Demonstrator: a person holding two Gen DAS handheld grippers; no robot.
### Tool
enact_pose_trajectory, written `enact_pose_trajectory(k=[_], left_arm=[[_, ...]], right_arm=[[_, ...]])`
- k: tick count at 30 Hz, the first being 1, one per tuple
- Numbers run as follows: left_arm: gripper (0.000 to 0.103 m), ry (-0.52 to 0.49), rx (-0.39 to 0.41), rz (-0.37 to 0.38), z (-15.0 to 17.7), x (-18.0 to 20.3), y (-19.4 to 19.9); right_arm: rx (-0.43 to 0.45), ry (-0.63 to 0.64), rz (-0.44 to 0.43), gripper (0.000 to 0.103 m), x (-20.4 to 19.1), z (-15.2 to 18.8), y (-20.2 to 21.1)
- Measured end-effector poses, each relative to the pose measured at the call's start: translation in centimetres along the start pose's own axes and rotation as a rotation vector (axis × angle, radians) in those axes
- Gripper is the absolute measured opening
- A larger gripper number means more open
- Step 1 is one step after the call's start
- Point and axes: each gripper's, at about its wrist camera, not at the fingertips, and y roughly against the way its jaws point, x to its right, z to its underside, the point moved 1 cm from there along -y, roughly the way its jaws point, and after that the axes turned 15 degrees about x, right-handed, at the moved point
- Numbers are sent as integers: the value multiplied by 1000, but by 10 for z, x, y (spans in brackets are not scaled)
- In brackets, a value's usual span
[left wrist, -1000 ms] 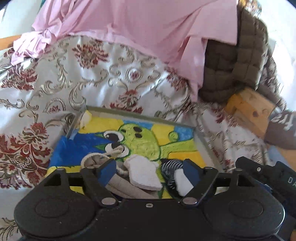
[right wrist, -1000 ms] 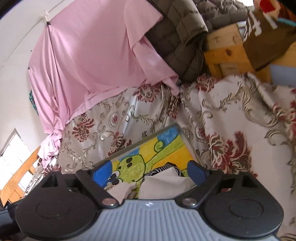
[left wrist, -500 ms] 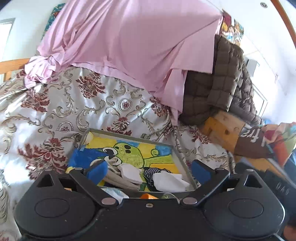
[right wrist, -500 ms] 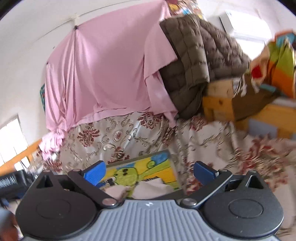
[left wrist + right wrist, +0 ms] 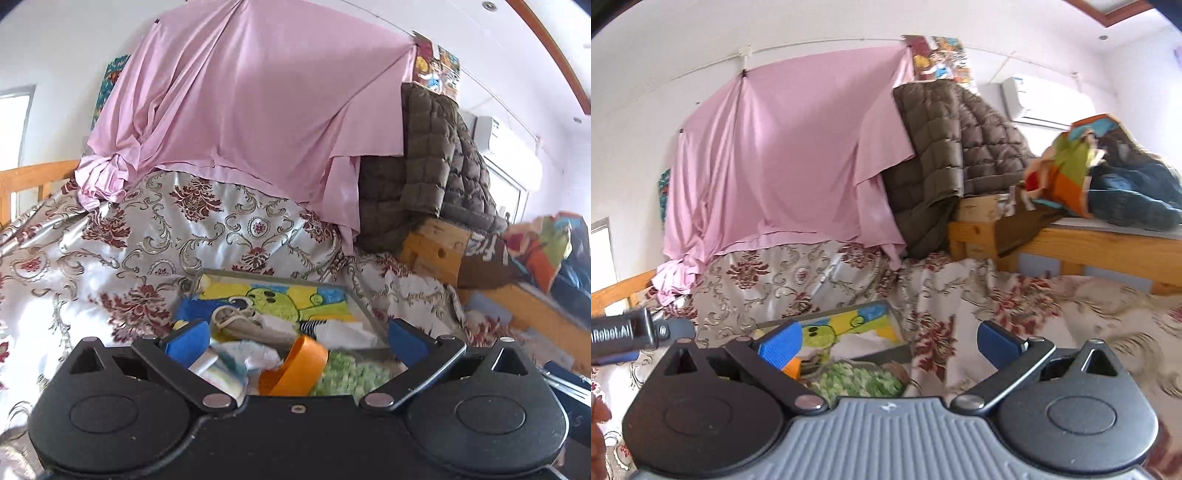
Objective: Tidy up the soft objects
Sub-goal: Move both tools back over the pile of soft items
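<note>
We hold the left gripper (image 5: 295,341), jaws opening, and the right gripper (image 5: 890,341), released, both with nothing gripped. The soft things (image 5: 258,325) lie in the tray (image 5: 364,314) on the bedspread (image 5: 155,236), against its near edge.

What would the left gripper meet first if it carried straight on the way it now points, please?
Probably the orange lid and crumpled cloths just ahead of the left gripper, whose jaws are opening with nothing clamped; the painted tray lies beyond. Depth is uncertain.
</note>
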Motion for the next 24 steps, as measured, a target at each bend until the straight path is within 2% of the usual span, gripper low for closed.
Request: enact_pose_trajectory(k=[4,9,24], left_arm=[[102,-37,-10,-7,14,-2,25],[102,-103,-31,19,27,-8,43],[102,-248,-185,157,67,-20,46]], right_arm=[[-14,22,86,103,1,3,28],[-80,6,116,103,3,5,44],[-365,134,93,103,-26,41,18]])
